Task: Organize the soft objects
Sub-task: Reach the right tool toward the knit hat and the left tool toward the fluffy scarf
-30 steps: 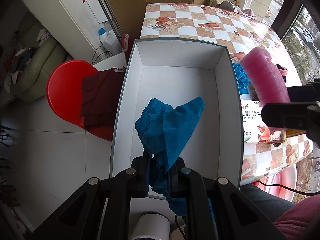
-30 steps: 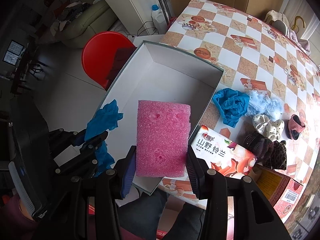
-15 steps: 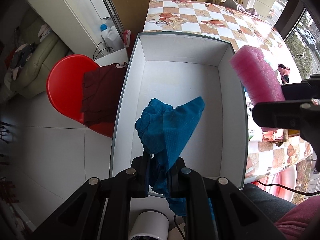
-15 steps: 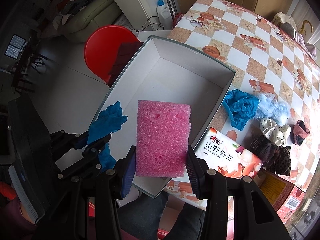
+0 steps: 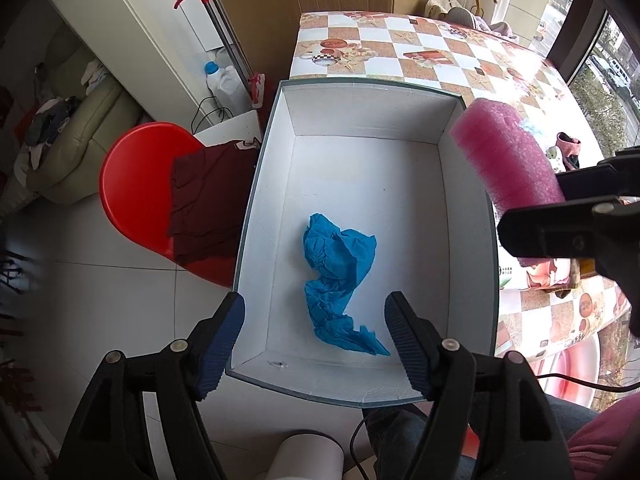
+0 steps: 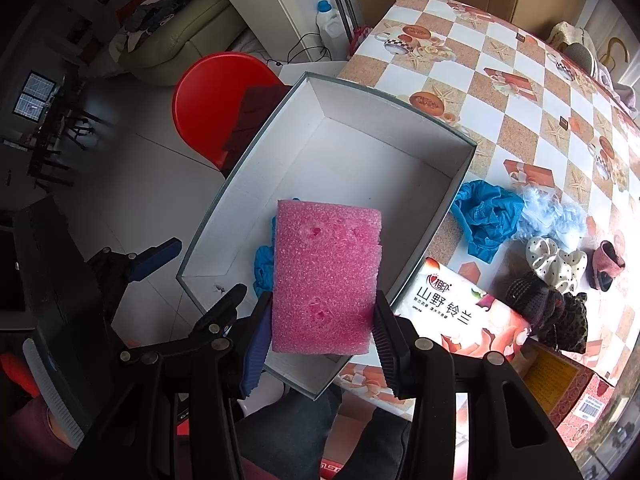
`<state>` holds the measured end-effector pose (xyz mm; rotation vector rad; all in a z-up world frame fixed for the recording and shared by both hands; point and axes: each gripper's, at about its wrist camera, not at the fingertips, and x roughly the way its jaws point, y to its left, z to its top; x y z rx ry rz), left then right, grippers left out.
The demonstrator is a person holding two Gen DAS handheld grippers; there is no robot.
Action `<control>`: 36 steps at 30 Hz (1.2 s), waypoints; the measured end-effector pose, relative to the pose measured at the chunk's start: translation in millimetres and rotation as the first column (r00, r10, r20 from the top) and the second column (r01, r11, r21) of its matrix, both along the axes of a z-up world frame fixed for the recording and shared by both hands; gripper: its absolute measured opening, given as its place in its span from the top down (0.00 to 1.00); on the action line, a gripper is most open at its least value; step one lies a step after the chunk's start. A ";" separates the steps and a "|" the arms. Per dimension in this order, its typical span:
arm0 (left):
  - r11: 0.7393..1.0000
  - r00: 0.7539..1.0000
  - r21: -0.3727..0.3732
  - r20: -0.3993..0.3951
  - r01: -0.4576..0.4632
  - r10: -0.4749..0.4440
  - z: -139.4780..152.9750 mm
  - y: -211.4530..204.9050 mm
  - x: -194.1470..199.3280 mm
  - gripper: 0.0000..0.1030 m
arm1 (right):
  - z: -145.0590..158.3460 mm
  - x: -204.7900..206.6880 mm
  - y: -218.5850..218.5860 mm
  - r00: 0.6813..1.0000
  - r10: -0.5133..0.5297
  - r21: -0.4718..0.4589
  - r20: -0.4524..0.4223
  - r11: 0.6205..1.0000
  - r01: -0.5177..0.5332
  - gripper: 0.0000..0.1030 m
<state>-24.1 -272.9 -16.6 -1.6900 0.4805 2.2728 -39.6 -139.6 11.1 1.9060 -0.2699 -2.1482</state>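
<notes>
our left tongs (image 5: 314, 326) have just opened wide and the blue cloth (image 5: 338, 276) lies in the white box (image 5: 368, 110), while our right tongs (image 6: 322, 330) squeeze the pink sponge (image 6: 326, 280) over it, and letting go crooked could bounce it out.

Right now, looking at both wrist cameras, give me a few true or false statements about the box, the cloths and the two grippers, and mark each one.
1. The crumpled blue cloth lies on the floor of the white cardboard box. True.
2. The left gripper is clamped on that cloth. False: its jaws have just opened and the cloth lies free.
3. The right gripper holds a pink foam block. True.
4. The pink foam block rests inside the box. False: it is held above it.
5. A second blue cloth lies on the checkered tablecloth. True.
</notes>
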 end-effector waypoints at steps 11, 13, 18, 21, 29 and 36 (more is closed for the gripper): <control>0.991 0.997 0.111 0.037 -0.073 0.069 11.0 2.1 -22.5 0.12 | 7.9 1.9 39.6 0.995 -0.099 0.031 0.033 0.995 0.098 0.01; 0.987 0.999 0.157 0.035 -0.046 0.041 21.1 12.3 -28.6 0.11 | 13.1 7.5 64.6 0.987 -0.157 0.011 0.036 0.988 0.156 0.01; 0.979 0.996 0.183 0.008 0.086 -0.089 40.2 64.9 -41.7 0.11 | 28.8 25.2 155.9 0.932 -0.358 -0.004 0.049 0.933 0.359 0.01; 0.969 0.980 0.149 -0.010 0.196 -0.197 44.1 109.0 -46.6 0.11 | 34.5 40.3 221.1 0.872 -0.486 -0.018 0.067 0.873 0.488 0.01; 0.858 0.859 -0.045 0.012 0.512 -0.512 9.4 244.6 -66.3 0.10 | -17.0 68.9 345.0 0.747 -0.651 0.102 0.137 0.759 0.643 0.01; 0.753 0.774 -0.178 0.139 0.634 -0.618 -75.7 336.5 -88.5 0.10 | -99.9 50.9 376.3 0.746 -0.624 0.127 0.233 0.780 0.613 0.01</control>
